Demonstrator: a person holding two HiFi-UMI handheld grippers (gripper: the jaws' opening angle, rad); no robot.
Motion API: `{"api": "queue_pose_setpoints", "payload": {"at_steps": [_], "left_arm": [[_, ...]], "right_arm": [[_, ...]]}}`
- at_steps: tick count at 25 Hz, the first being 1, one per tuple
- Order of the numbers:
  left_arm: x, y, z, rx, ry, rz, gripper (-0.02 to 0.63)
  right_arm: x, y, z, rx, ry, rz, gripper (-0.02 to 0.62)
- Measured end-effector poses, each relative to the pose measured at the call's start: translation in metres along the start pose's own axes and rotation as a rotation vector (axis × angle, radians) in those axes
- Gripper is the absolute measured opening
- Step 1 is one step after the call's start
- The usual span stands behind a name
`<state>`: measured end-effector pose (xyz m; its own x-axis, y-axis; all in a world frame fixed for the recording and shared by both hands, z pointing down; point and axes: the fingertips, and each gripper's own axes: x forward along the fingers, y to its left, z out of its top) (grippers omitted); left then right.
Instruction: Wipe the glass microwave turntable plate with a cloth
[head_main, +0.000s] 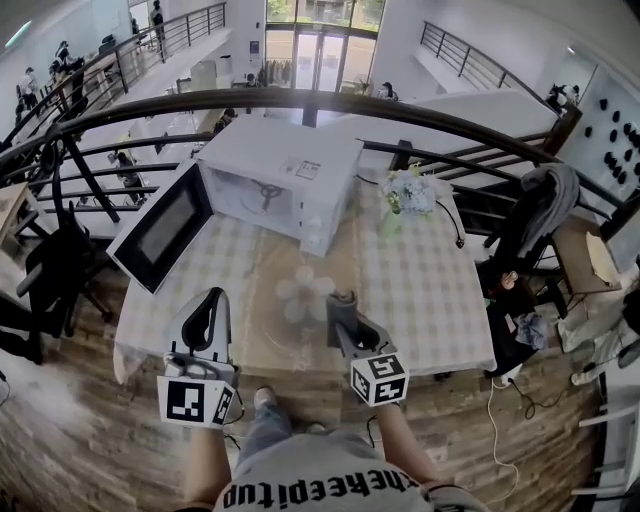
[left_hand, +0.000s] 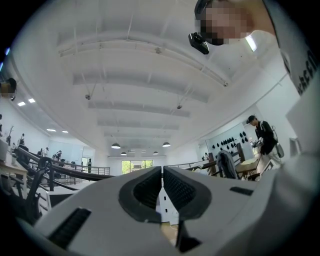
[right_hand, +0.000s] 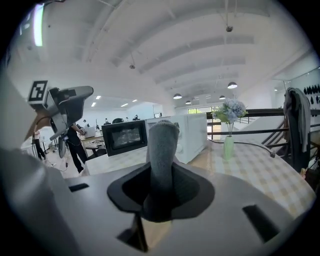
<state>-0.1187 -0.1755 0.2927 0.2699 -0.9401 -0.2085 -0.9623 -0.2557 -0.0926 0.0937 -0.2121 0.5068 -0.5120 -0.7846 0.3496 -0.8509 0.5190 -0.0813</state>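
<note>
while the right gripper (head_main: 343, 304) clamps a grey cloth (right_hand: 162, 150) beside what seems the plate (head_main: 300, 292) on the bench (head_main: 425, 290), the left gripper (head_main: 212, 302) hangs, jaws together, empty.

The table (head_main: 430, 300) is filled at the back by the microwave (head_main: 290, 175), and the left side is barred by its open door (head_main: 163, 228). A vase (head_main: 391, 222) is set at the right rear; the near strip around the plate (head_main: 303, 293) is left open.

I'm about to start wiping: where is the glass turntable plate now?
In the head view, the glass turntable plate lies mid-table, in front of the microwave, just left of the right gripper holding the grey cloth.
</note>
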Motion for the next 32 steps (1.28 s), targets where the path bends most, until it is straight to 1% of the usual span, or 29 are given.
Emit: {"api": "queue_pose_setpoints", "payload": {"at_steps": [19,27,32], "left_arm": [[0.002,-0.008,0.003,-0.013,-0.003,-0.017,0.012],[0.003,-0.014,0.005,-0.023,-0.01,-0.029,0.012],[0.004,-0.018,0.005,-0.027,-0.012,-0.037,0.012]], "right_arm": [[-0.044,0.011,0.092,-0.086,-0.215,-0.03,0.106],[-0.068,0.014,0.121,-0.081,-0.298,-0.048,0.104],[-0.081,0.013,0.135,-0.1,-0.339,-0.066,0.104]]}}
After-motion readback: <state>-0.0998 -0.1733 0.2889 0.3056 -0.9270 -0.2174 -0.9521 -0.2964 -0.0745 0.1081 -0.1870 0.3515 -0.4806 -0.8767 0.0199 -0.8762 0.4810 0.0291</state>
